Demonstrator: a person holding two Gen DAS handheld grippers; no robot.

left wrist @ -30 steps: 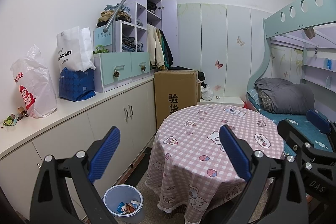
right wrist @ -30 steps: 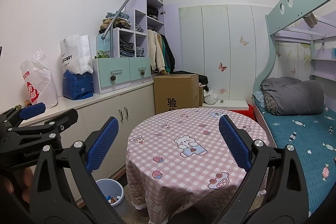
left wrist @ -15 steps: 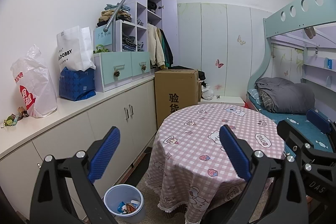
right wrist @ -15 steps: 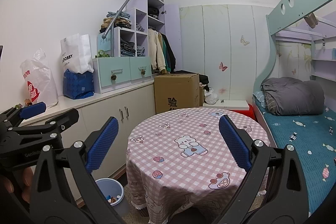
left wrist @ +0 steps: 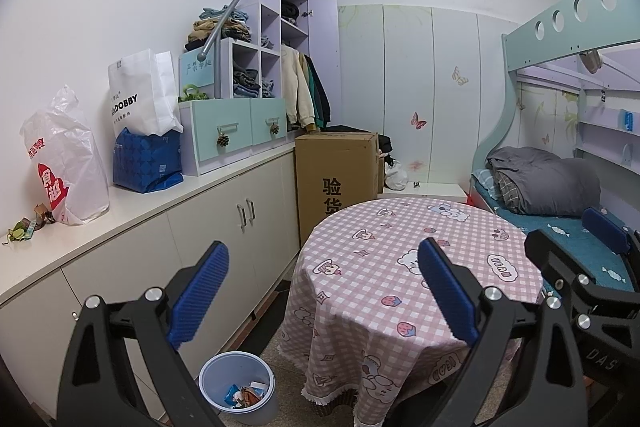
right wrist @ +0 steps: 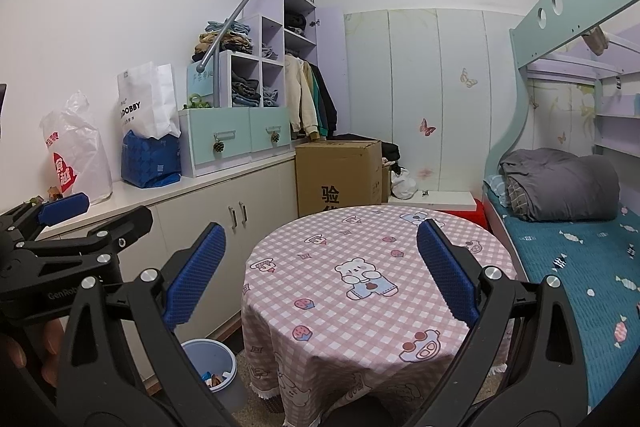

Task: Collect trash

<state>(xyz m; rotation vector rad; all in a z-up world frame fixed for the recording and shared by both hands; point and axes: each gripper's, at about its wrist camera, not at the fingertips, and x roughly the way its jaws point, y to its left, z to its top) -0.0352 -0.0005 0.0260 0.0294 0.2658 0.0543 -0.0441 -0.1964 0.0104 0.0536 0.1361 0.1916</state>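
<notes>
A pale blue trash bin [left wrist: 240, 385] stands on the floor between the cabinets and the round table; it holds several wrappers. It also shows in the right wrist view [right wrist: 214, 367]. My left gripper [left wrist: 322, 291] is open and empty, held above the table's left edge. My right gripper [right wrist: 320, 271] is open and empty, over the round table with the pink checked cloth [right wrist: 376, 267]. The table top [left wrist: 420, 251] shows only the printed cloth. Small scraps [left wrist: 28, 225] lie on the counter at far left.
White cabinets with a counter [left wrist: 168, 195] run along the left wall, carrying a plastic bag [left wrist: 64, 163], paper bag [left wrist: 140, 95] and blue bag. A cardboard box [left wrist: 336, 175] stands behind the table. A bunk bed [right wrist: 572, 227] lines the right.
</notes>
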